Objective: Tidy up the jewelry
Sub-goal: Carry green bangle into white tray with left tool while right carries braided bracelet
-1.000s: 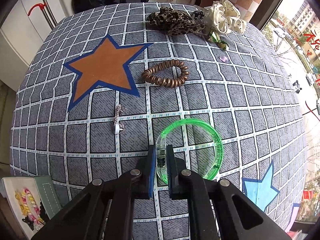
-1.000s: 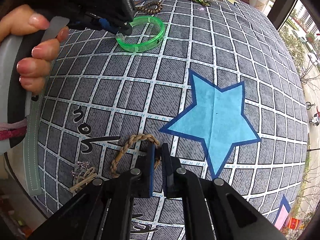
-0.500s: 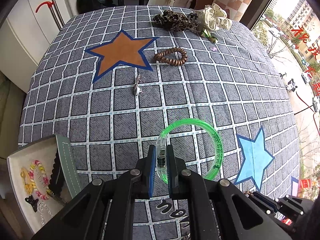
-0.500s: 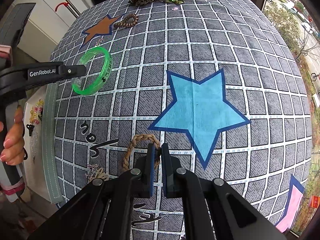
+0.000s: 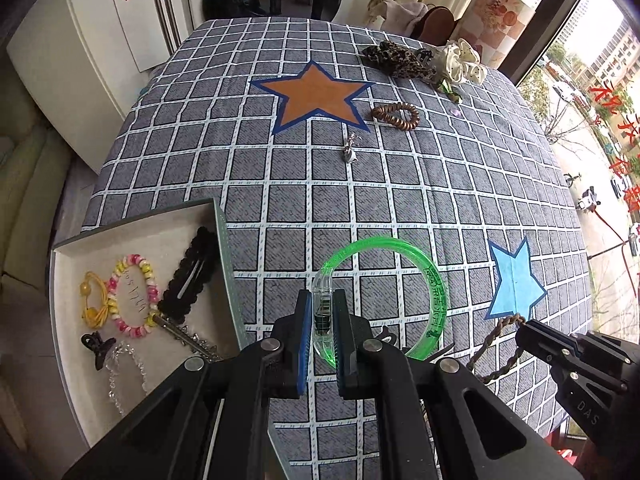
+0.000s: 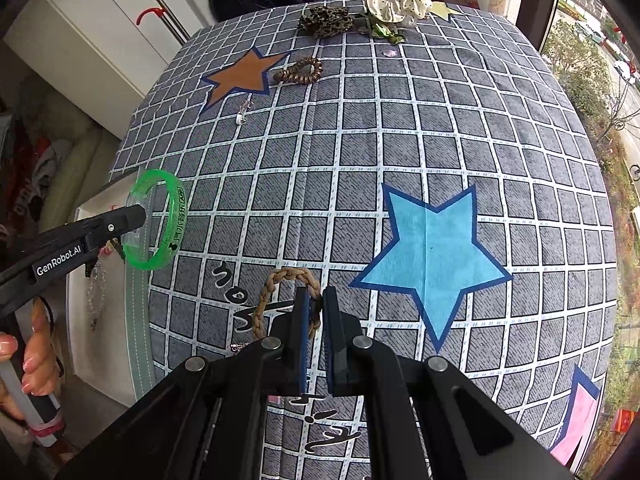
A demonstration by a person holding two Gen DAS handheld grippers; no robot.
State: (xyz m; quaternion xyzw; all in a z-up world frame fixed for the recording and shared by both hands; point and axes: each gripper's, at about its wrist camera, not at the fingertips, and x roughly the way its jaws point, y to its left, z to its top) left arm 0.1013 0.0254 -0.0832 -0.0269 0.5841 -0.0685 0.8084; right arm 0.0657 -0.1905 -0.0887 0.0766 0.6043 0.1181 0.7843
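Note:
My left gripper (image 5: 322, 300) is shut on a clear green bangle (image 5: 434, 292) and holds it in the air just right of the open jewelry box (image 5: 132, 236); the bangle also shows in the right wrist view (image 6: 174, 220). The box holds a bead bracelet (image 5: 134, 298), a black hair clip (image 5: 188, 276), a yellow tie and a chain. My right gripper (image 6: 314, 300) is shut on a tan braided bracelet (image 6: 272, 292), lifted a little over the cloth; it shows in the left wrist view too (image 5: 496, 344).
On the checked cloth lie a brown coil hair tie (image 5: 396, 115), a small silver charm (image 5: 349, 148), a leopard scrunchie (image 5: 400, 58) and a white scrunchie (image 5: 464, 60) at the far edge. A small metal piece (image 6: 239, 346) lies near my right gripper.
My left gripper has carried the green bangle back and left, up to the box's edge. My right gripper has lifted the braided bracelet slightly.

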